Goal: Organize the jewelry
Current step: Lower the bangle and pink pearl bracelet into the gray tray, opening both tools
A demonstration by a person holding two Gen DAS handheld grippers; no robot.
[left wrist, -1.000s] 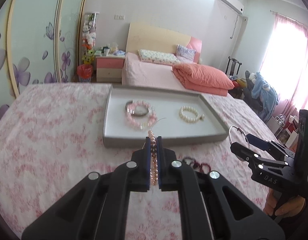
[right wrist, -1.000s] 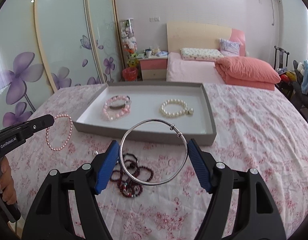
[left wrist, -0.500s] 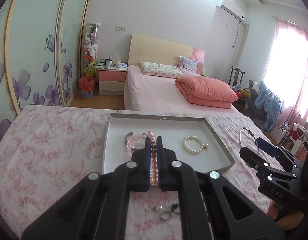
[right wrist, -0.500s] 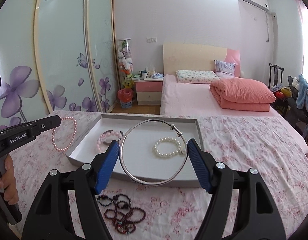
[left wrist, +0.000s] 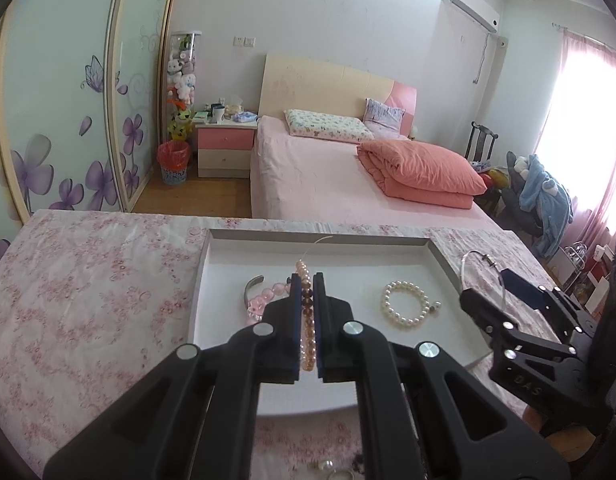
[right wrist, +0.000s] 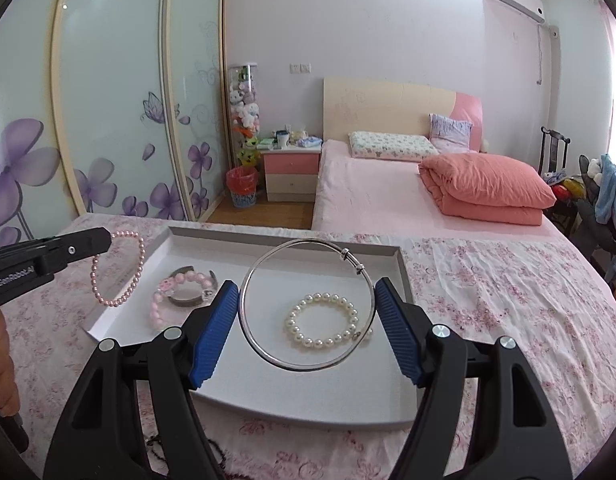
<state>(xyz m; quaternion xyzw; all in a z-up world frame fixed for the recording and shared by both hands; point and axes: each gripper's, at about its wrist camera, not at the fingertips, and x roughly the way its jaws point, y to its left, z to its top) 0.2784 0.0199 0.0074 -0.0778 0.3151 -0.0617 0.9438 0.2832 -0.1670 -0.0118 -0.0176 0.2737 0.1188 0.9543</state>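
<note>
A grey tray (left wrist: 211, 236) (right wrist: 404, 264) lies on the floral tablecloth. In it are a white pearl bracelet (left wrist: 406, 306) (right wrist: 328, 320) and a pink bead bracelet with a metal cuff (left wrist: 263, 300) (right wrist: 179, 292). My left gripper (left wrist: 307, 280) is shut on a pink pearl bracelet (left wrist: 305, 320) (right wrist: 115, 268) and holds it above the tray's left part. My right gripper (right wrist: 308, 300) is shut on a silver bangle (right wrist: 308, 304) (left wrist: 480, 258) and holds it above the white pearl bracelet.
Dark bead bracelets (right wrist: 219, 456) and small rings (left wrist: 328, 466) lie on the cloth in front of the tray. A bed with an orange quilt (left wrist: 420, 172) stands behind the table. A chair with clothes (left wrist: 544, 196) is at the right.
Both grippers have moved forward with their bracelets and now hang over the tray. The loose jewelry on the cloth has dropped to the bottom edge of both views.
</note>
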